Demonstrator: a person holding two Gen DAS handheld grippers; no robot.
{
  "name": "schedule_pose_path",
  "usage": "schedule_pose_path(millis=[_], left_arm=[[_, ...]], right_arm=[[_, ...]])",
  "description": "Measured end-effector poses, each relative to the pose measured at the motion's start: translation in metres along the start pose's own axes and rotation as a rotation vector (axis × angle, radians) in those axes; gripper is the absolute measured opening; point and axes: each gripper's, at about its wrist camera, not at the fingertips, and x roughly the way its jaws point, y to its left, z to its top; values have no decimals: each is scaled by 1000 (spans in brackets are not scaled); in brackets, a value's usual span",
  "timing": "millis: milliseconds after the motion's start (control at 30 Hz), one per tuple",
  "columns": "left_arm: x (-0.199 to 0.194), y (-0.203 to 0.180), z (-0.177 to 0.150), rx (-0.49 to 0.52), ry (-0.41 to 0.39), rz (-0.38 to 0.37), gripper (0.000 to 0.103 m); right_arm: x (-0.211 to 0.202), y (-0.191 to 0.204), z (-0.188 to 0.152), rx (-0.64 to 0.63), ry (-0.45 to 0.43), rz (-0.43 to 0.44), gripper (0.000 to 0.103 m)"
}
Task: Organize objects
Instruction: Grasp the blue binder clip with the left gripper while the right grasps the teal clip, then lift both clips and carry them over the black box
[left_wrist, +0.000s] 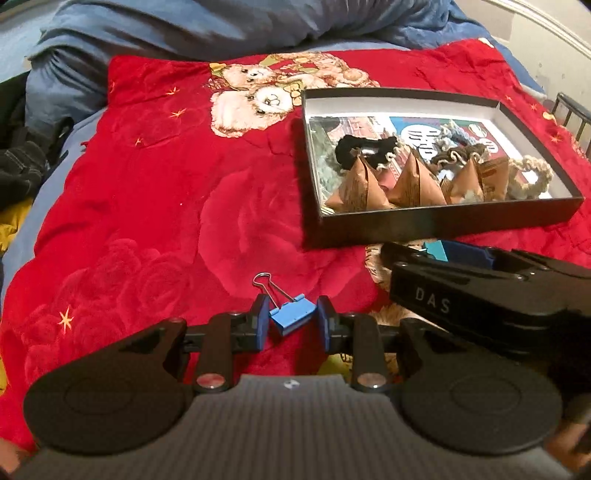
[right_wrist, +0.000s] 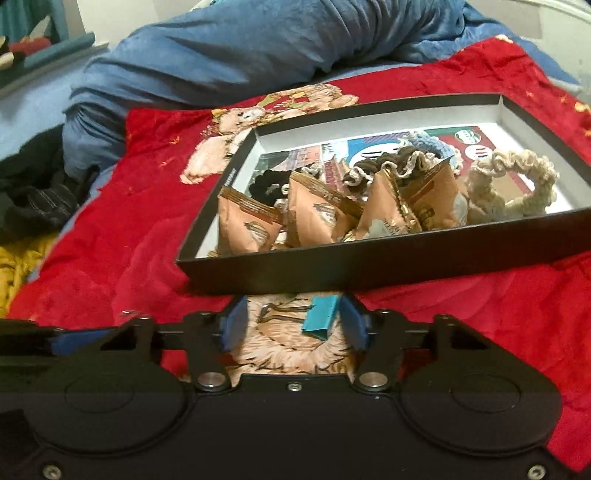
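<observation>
My left gripper is shut on a blue binder clip, held just above the red blanket with its wire handle pointing away. My right gripper hovers low in front of the black box, jaws apart around a teal binder clip that lies on the bear print. The right pad is close to the clip; the left pad stands clear of its wire handles. In the left wrist view the right gripper reaches in from the right, below the box.
The shallow black box holds brown pyramid packets and crocheted scrunchies over printed cards. A red blanket covers the bed, with a blue duvet bunched behind and dark clothes at the left edge.
</observation>
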Motion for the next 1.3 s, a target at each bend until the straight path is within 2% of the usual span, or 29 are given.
schedule_pose_path(millis=[133,200,267,300,400,567,733,867,1000,1167,1300], left_arm=[[-5,-1,-2,3,-27,6,32],[-6,-1,-1,3,-35,15,32],[-6,-1,-1,1,-42,21,32],[-6,0,-1,-1,-45,20,32],[-11,1,-2,-3,-68,19,32],[-16,-1,-3,6,-114,40,31],[-17,-8,-4,42,-140,54,32],[-24,-5,-5,24,-180,46,31],[-31,1,-3,-4,-214,17,31],[-36,-4,0,17,-276,1,31],[-47,-2,5,17,-344,-54,31]], right_arm=[[2,9,-3,-63,-8,-39,45],[1,12,-4,-77,-15,-60,38],[-1,10,-3,-58,-15,-52,36],[-2,7,-2,-32,-15,-44,30],[-7,-7,1,46,-18,-9,22],[-19,-8,-1,59,-38,25,15],[-25,0,-1,58,-50,69,15],[-40,0,0,90,-79,89,15],[-62,-8,5,139,-130,126,15],[-82,-23,14,206,-184,160,15],[-99,-40,25,264,-243,182,15]])
